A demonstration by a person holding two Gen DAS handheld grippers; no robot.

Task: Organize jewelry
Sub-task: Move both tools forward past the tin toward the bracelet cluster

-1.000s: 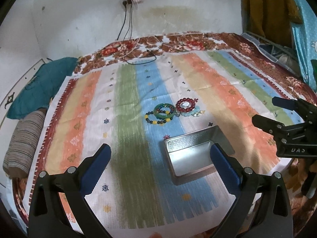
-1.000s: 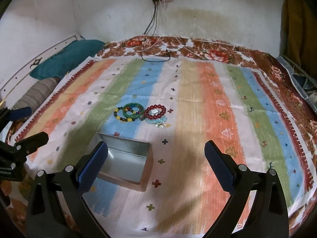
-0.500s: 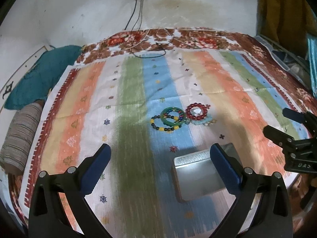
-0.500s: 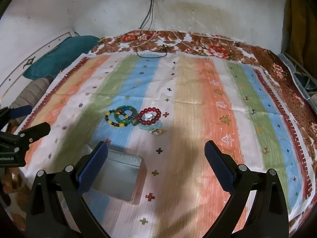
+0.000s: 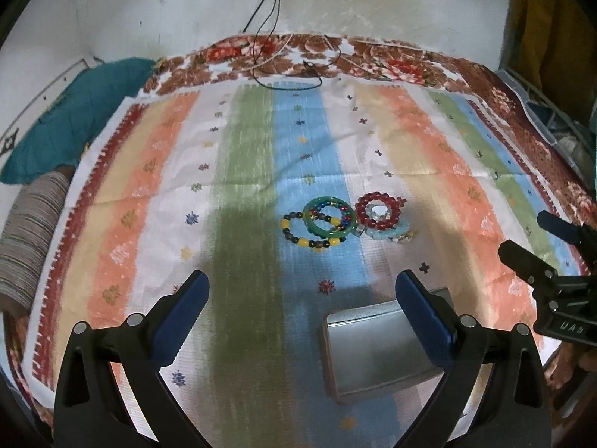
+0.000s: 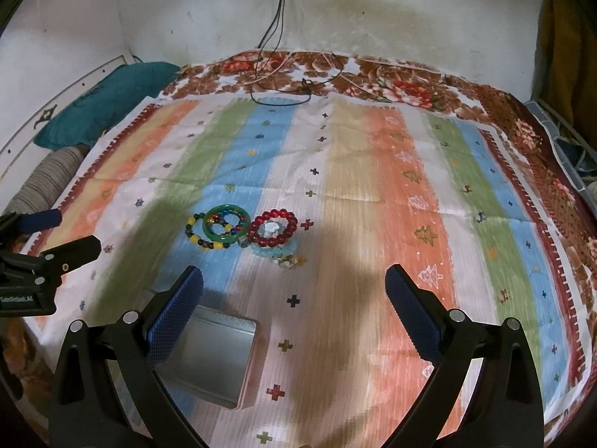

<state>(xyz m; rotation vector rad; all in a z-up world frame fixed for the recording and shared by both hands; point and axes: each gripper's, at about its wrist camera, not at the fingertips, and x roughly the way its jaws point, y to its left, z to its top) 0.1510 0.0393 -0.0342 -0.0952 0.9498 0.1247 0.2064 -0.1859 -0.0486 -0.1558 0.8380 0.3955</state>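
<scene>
Bracelets [image 5: 337, 220] sit lower and larger in both views than a second ago, mid-frame on the striped cloth [image 5: 242, 171]. Metal tin [image 5: 373, 351] lies at lower right. Left gripper [image 5: 302, 300] and right gripper [image 6: 294, 295] hover spread wide, empty.

Striped cloth [image 6: 373, 194] over a floral blanket [image 6: 403, 82]; teal pillow [image 5: 74, 112] at left; cables [image 6: 276, 30] down the stained wall [image 6: 410, 18].

My left claw [image 5: 302, 298] hangs with its two blue-padded fingers spread wide, nothing between them. My right claw [image 6: 294, 293] is spread just as wide and empty, level with the left one at its side.
</scene>
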